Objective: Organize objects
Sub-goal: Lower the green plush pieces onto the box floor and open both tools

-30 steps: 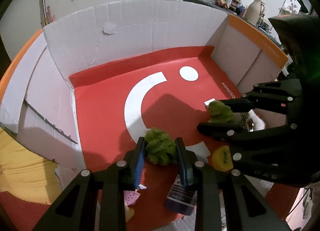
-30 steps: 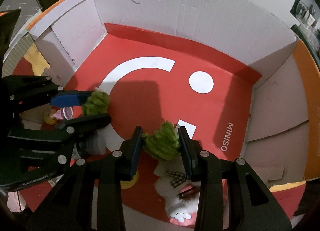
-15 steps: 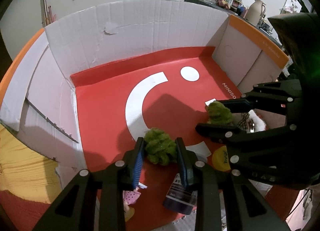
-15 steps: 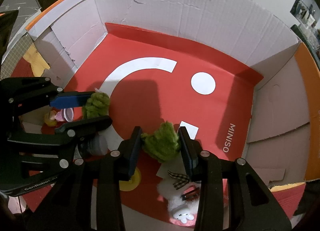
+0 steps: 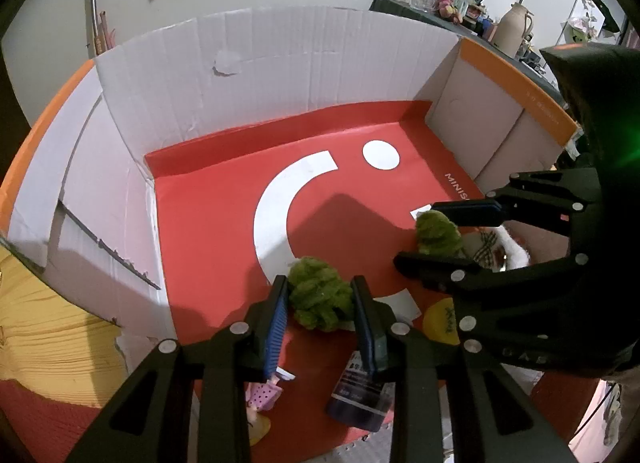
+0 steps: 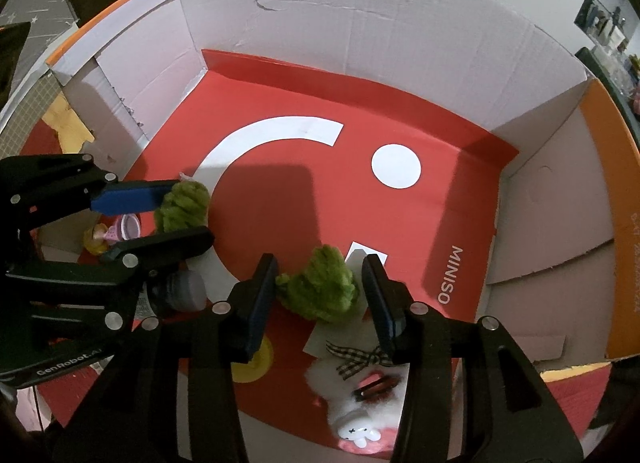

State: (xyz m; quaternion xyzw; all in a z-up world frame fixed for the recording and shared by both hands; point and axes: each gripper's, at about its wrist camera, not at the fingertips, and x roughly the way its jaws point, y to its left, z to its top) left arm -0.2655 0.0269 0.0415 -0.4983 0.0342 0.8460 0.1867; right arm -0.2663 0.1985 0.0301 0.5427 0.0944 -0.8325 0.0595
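The left gripper (image 5: 320, 299) clamps a green tuft (image 5: 320, 299); the right gripper's (image 6: 320, 287) fingers (image 6: 262, 295), just opening, flank another tuft (image 6: 320, 289), hiding the white plush (image 6: 360, 415) partly.

Left hand-held gripper (image 5: 320, 303) apparently clamps green fluffy ball (image 5: 320, 299) over box (image 5: 280, 63).

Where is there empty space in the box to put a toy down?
The red floor by the back wall, around the white circle, is bare. The near edge is crowded: two green fluffy toys, white bunny, yellow lid.
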